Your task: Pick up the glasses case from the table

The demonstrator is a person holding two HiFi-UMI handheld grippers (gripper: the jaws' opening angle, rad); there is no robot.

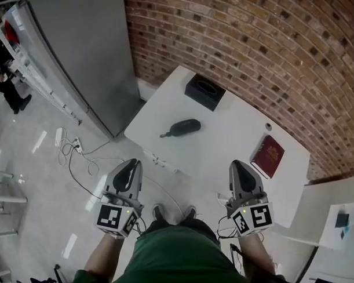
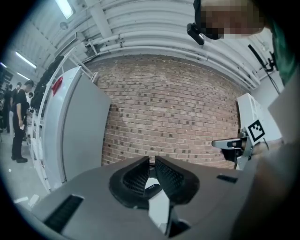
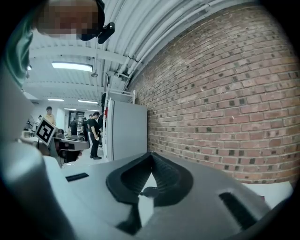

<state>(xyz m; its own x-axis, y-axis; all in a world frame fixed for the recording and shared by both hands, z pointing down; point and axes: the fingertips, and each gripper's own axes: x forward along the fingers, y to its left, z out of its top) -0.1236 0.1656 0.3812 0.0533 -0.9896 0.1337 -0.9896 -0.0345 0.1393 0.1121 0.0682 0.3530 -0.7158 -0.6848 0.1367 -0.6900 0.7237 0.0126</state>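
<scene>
The glasses case (image 1: 183,127), black and oval with a short strap, lies on the white table (image 1: 235,134) near its left edge. Both grippers hang short of the table's near edge, above the floor and well clear of the case. My left gripper (image 1: 133,163) has its ribbed jaws (image 2: 152,161) together with nothing between them. My right gripper (image 1: 237,164) also has its jaws (image 3: 151,158) shut and empty. Below the right jaws' tips a small dark shape (image 3: 149,191) on the white tabletop looks like the case.
A black open box (image 1: 205,91) stands at the table's far corner and a dark red book (image 1: 268,156) lies at its right. A grey cabinet (image 1: 81,53) stands left, with cables (image 1: 72,149) on the floor. A brick wall (image 1: 255,48) runs behind the table. People stand far left.
</scene>
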